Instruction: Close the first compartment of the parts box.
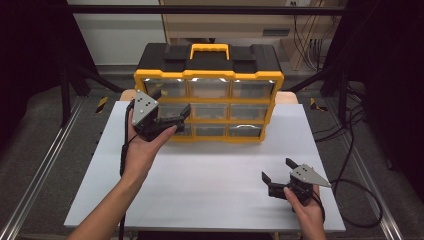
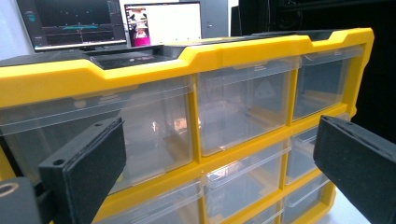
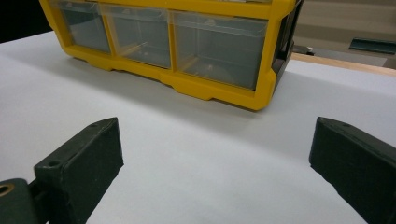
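High view showed a yellow and black drawer cabinet [image 1: 209, 92] standing at the far side of the white worktop [image 1: 210, 175], with the left tongs [image 1: 167, 120] raised right at its front, near the left column of clear drawers. Those tongs stood wide apart and gripped nothing; in the left gripper view the black jaws framed the top left drawer [image 2: 140, 135], which lay just ahead of them and appeared fully pushed in. Every drawer that could be made out sat flush with the yellow frame, and the ones seen clearly looked empty, so no drawer had been pulled out yet. The right tongs [image 1: 277, 170] rested low on the worktop, well apart from the cabinet and on the near right side, also spread wide with nothing between them; in the right gripper view the bottom row of the cabinet [image 3: 187, 51] lay ahead across bare worktop. As a judgement, the work was at its very start: the left tongs had only been brought up to a drawer front, and closing on it, drawing it out and whatever followed all remained to be done.
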### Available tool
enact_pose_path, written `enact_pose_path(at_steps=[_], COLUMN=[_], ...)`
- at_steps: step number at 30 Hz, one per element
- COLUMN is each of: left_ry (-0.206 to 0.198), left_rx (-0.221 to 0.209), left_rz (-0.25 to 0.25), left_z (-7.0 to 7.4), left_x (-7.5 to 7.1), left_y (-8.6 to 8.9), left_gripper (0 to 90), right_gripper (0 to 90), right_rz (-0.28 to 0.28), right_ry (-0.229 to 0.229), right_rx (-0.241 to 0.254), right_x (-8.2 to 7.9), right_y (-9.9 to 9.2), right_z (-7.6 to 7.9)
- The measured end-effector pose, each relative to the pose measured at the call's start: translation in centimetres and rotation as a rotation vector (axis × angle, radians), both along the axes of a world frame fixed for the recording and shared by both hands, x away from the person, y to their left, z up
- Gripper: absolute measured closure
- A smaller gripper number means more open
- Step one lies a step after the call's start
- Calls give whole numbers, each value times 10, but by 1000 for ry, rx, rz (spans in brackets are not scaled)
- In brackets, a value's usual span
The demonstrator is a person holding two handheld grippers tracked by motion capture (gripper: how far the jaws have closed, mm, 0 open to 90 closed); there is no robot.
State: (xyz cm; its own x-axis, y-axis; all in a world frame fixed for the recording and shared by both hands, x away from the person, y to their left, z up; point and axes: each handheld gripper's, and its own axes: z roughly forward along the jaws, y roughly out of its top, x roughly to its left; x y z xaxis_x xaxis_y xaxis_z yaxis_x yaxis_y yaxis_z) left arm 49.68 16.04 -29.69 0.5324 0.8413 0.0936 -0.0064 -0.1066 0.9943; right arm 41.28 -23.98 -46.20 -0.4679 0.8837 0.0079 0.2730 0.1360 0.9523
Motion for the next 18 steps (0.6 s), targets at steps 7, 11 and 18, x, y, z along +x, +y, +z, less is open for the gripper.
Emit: enact_pose_path(at_steps=[7,11,18], left_ry=[4,11,17], left_rx=[-2,-14,-21], left_rz=[-13,-15,-20], left_z=[-3,-6,-13], left_x=[-5,-10,-16], left_y=[1,2,7], left_gripper=[15,15,15], right_gripper=[34,34,33], right_rz=[8,8,6], right_ry=[-6,-7,-4], right_rx=[2,1,-1], right_x=[0,0,-1], right_y=[1,1,1], right_z=[0,0,0])
